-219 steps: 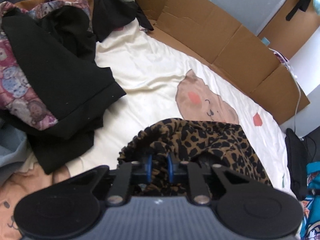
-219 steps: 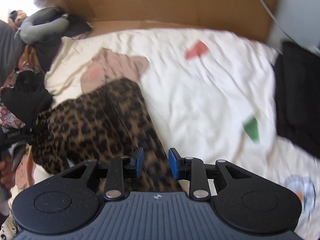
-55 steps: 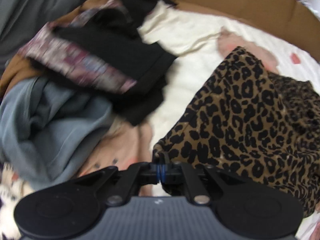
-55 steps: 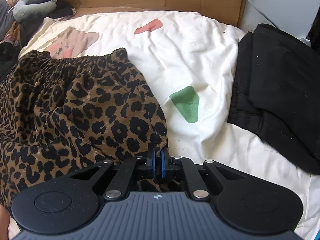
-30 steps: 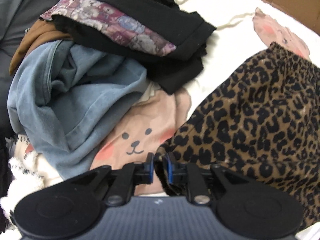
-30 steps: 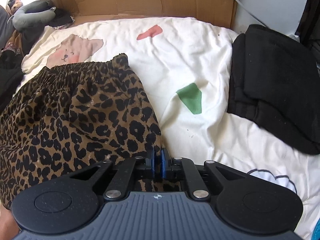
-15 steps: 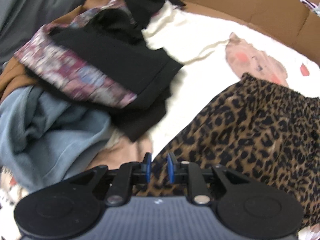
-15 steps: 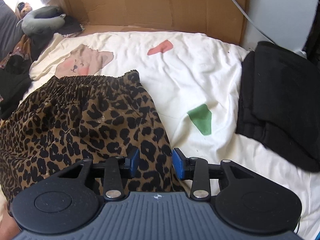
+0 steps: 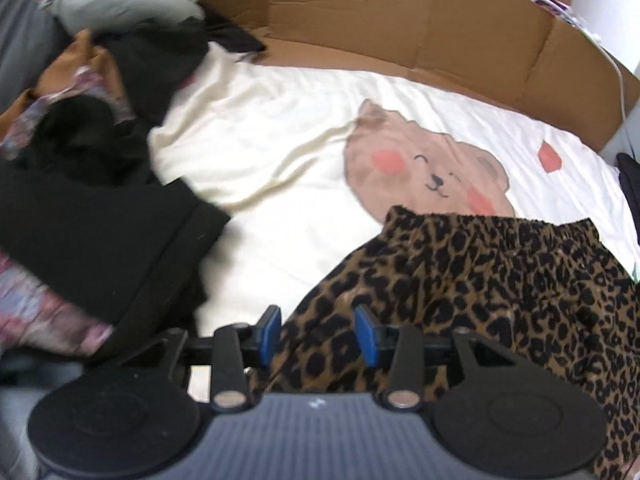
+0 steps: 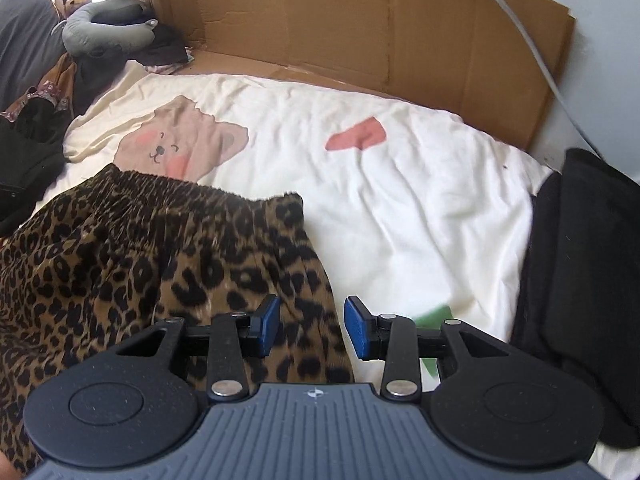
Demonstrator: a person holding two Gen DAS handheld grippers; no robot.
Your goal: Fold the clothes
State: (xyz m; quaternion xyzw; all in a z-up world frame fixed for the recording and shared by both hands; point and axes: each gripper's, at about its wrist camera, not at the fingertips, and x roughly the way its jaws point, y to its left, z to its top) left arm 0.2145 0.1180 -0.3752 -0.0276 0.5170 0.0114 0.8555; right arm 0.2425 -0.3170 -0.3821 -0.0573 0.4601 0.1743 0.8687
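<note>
Right now the leopard-print skirt (image 10: 160, 248) lies spread on the cream bedsheet (image 10: 400, 200), its gathered waistband (image 9: 492, 226) toward the cardboard wall (image 10: 360, 28) and partly over the bear picture (image 9: 424, 168) printed on the sheet. Both tools hang above the hem end with nothing in them: the left gripper (image 9: 318, 334) has its blue pads parted over the skirt's left edge, and the right gripper (image 10: 312, 330) is spread wide over the right edge.

From where I stand, the trouble lies in the regrasp. The fabric looks thin and slippery, so a pinch taken too deep could catch the sheet along with it and drag both up. A pinch on the top layer alone would probably let the under layer slide and leave a crooked fold. The heap of dark clothes (image 9: 100, 216) sits near the left side, and the folded black garment (image 10: 580, 280) lies just beside the right, so a wide swing could snag either one.
</note>
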